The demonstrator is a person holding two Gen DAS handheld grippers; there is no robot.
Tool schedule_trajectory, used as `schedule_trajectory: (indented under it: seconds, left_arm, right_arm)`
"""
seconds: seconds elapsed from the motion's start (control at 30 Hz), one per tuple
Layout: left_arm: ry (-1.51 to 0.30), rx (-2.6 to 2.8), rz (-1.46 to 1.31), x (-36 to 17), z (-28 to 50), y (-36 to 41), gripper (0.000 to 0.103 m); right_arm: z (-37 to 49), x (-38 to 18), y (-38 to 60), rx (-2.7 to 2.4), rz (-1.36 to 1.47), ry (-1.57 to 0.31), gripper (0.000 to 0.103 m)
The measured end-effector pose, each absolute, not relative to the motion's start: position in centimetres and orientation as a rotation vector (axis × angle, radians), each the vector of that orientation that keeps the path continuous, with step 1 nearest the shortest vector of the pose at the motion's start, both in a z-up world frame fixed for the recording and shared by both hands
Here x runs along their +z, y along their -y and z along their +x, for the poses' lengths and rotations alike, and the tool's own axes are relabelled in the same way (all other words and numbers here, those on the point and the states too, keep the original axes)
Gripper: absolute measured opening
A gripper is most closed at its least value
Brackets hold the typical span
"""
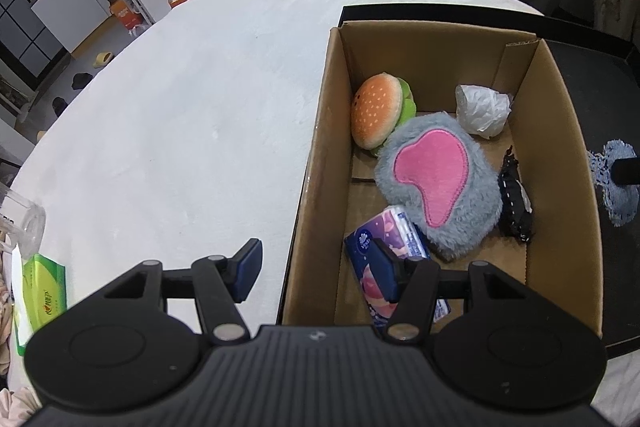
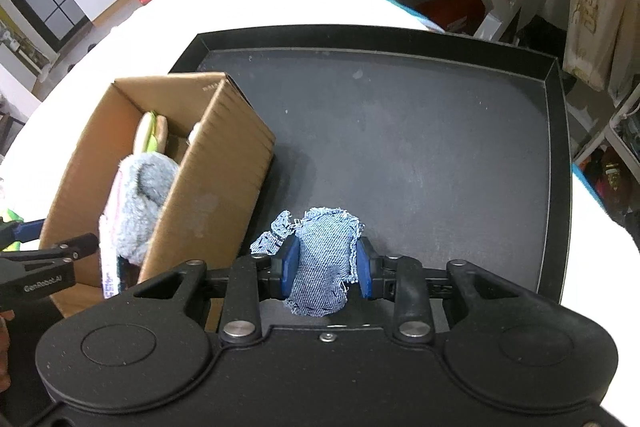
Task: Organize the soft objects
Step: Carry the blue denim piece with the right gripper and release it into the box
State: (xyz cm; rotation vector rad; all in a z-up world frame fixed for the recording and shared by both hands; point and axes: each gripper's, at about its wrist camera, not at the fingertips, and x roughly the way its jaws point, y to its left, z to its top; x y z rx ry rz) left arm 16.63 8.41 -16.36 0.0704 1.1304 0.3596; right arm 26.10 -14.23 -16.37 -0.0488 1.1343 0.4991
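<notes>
You are working over a white, soft-looking surface [image 1: 192,99] that fills most of the left wrist view. On it lies a black tray [image 2: 400,131] with a low raised rim, near the right side. The cardboard box [image 1: 320,163] stands with its right part on the tray; you cannot tell whether its left edge also rests on the white surface. At the near left edge of the surface you see a green tissue pack [image 1: 42,291], and just behind it a clear glass container [image 1: 28,223], only partly in view.
</notes>
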Motion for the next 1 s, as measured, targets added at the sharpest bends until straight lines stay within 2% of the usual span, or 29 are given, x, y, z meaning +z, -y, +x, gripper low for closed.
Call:
schedule_trajectory:
  seconds: [1.0]
  left_arm:
    - [-1.082,0.251,-0.058,-15.8,14.7,-10.9,0.057]
  right_arm:
    - [23.3,-9.0,12.5,0.473,0.017,-0.999,0.03]
